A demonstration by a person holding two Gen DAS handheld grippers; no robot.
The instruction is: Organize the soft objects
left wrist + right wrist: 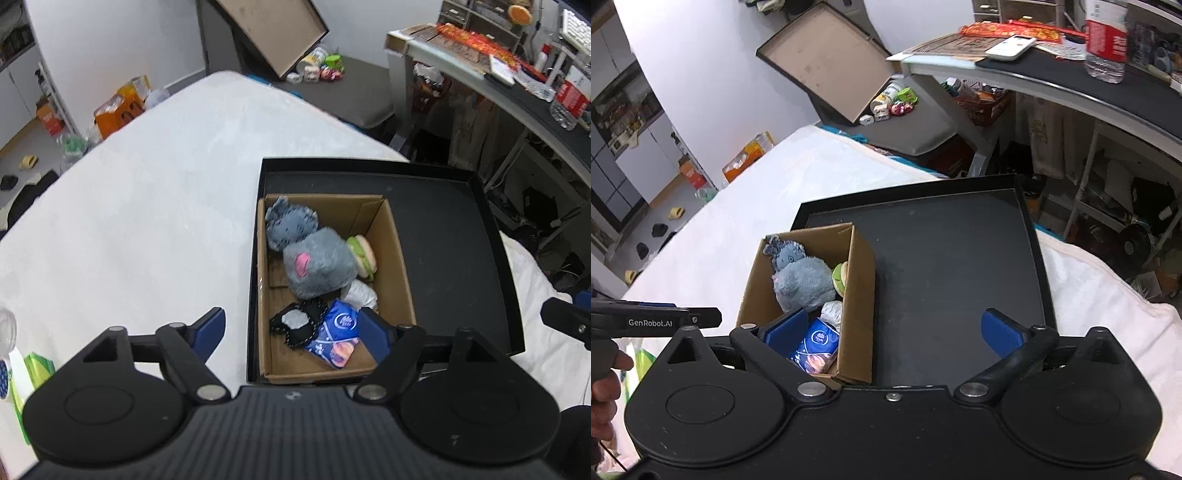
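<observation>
A brown cardboard box (400, 266) stands in the left part of a black tray (461, 236) on the white bed. In the box lie a grey furry plush with a pink patch (319, 264), a blue-grey plush (290, 223), a toy burger (364, 256), a white crumpled bag (360, 293), a black-and-grey felt piece (297, 321) and a blue packet (334, 338). My left gripper (295, 330) is open and empty above the box's near end. My right gripper (894, 328) is open and empty, over the box (858, 280) and tray (953, 258). The plush (803, 280) and packet (814, 347) show there too.
White bed cover (147, 206) spreads to the left. A green pack (38, 367) lies at the near left. A desk (1071, 85) with a bottle (1104, 40) stands at the right. A chair with small items (321, 68) and a tilted box lid (273, 29) stand behind.
</observation>
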